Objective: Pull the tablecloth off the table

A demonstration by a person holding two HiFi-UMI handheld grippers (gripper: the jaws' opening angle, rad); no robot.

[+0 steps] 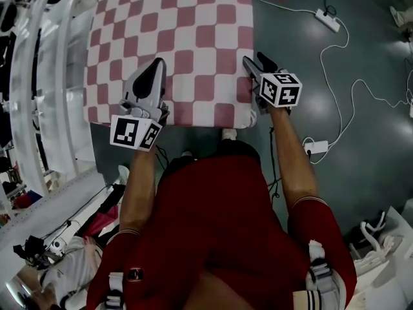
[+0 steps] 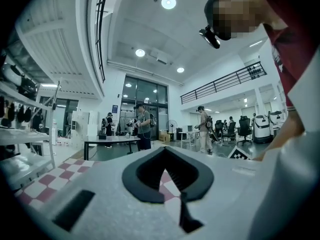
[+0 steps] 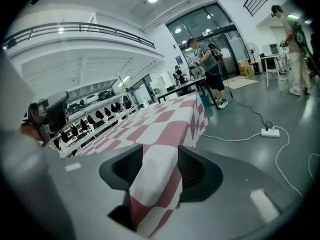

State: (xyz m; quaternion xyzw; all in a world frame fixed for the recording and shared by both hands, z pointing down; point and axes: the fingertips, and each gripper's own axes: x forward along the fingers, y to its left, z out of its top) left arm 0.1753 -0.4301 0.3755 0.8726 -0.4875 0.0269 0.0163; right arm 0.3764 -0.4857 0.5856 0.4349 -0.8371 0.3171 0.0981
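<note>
A red-and-white checked tablecloth (image 1: 174, 44) covers the table and hangs over its near edge. My left gripper (image 1: 155, 66) lies on the cloth near the front left corner. In the left gripper view its jaws (image 2: 166, 159) are closed, with a peaked fold of the cloth (image 2: 170, 186) pinched in them. My right gripper (image 1: 255, 60) is at the front right corner. In the right gripper view (image 3: 160, 166) its jaws stand wide apart with a loose fold of the cloth (image 3: 155, 184) lying between them.
White shelving (image 1: 39, 76) runs close along the table's left side. A power strip (image 1: 327, 19) and white cables lie on the grey floor to the right. Bags and gear sit on the floor at lower left. People stand at a dark table (image 2: 110, 140) farther off.
</note>
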